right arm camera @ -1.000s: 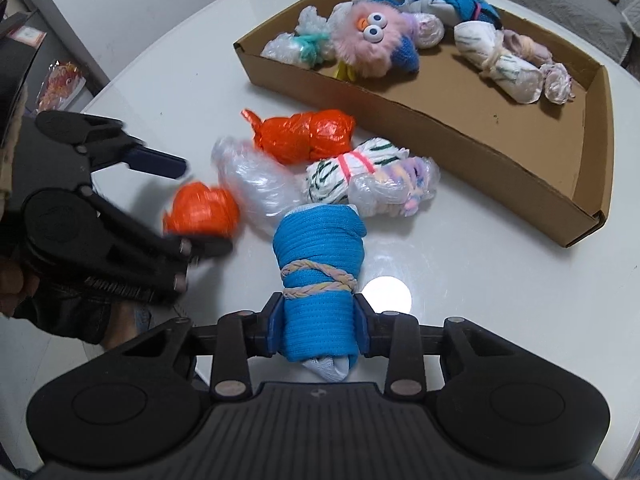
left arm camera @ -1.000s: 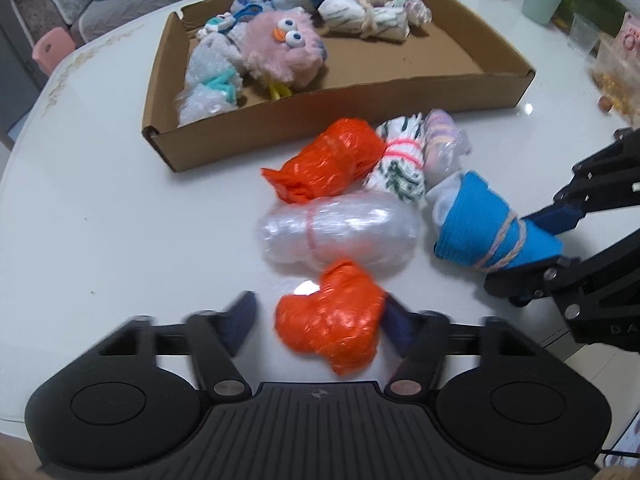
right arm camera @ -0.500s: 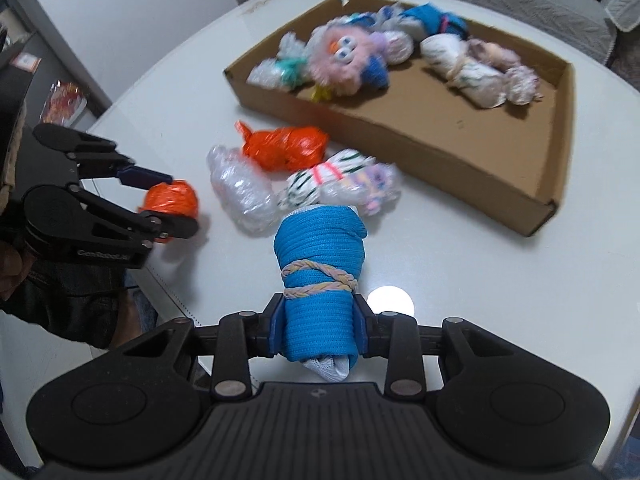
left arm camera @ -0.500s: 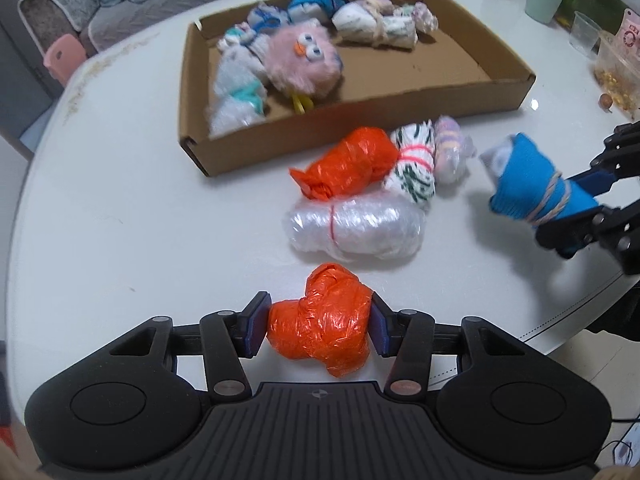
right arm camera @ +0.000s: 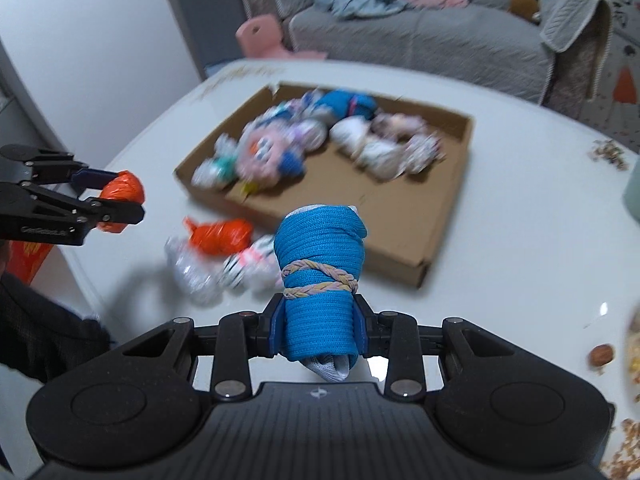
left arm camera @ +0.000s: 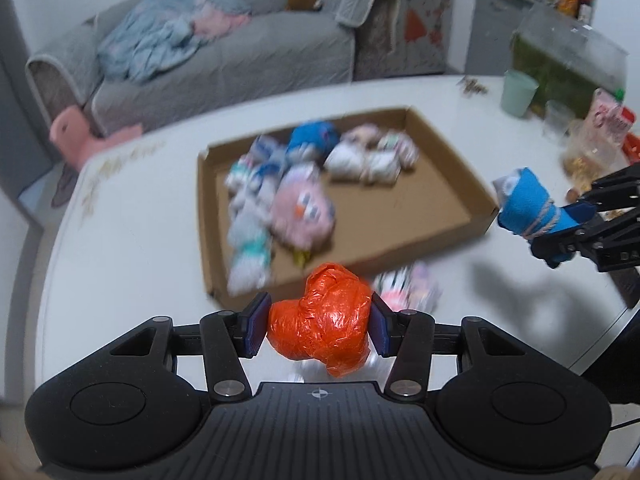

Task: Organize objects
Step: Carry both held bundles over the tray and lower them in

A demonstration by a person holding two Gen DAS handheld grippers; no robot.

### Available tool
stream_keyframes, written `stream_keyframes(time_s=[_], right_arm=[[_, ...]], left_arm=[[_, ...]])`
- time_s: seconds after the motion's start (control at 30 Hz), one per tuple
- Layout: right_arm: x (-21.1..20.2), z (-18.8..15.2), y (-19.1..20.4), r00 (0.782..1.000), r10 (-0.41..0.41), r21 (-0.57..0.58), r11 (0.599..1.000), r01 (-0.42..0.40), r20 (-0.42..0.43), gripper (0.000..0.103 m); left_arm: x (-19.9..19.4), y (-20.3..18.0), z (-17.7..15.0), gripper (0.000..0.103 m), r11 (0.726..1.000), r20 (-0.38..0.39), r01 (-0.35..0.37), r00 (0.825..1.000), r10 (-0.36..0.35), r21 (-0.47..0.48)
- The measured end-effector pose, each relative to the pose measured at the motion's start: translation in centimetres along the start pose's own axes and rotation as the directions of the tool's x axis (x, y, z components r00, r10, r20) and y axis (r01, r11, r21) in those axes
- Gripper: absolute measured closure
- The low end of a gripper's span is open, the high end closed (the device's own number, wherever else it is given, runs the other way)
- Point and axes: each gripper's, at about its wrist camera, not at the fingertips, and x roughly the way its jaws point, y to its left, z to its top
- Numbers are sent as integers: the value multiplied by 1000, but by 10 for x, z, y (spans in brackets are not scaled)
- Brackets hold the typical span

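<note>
White table (left arm camera: pixel 132 248) below; my left gripper (left arm camera: pixel 319 330) squeezes an orange bag (left arm camera: pixel 320 330), my right gripper (right arm camera: pixel 319 330) a blue roll (right arm camera: pixel 320 280), seemingly a sock.

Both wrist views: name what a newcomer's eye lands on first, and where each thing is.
The orange plastic bundle stands out first, clamped in the left gripper above the white table. Next is the blue cloth roll tied with a braided band, held upright in the right gripper. Behind both, the shallow cardboard tray holds a blurred heap of bundles and a pink fuzzy toy.
</note>
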Motion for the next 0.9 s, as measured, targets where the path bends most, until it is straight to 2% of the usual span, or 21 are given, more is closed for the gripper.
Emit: stream_keyframes(time_s=[0.23,0.43,0.67,0.9], right_arm=[[-1,27,-18,995,-67,-49,996,71,73,72],[19,56,-33,994,-65,-116,990,75,92,72],[54,80,-51,998,-4,-173,985,16,66,72],[82,80,-53,999,39,-236,971,-42,-19,72]], left_arm=[[23,-13,52,47,992,62,19,998,-27,127],[74,-16,86,47,981,62,60,995,-72,185],[131,-23,94,47,968,19,88,995,-95,234],[170,-21,93,47,965,-40,105,994,-98,239]])
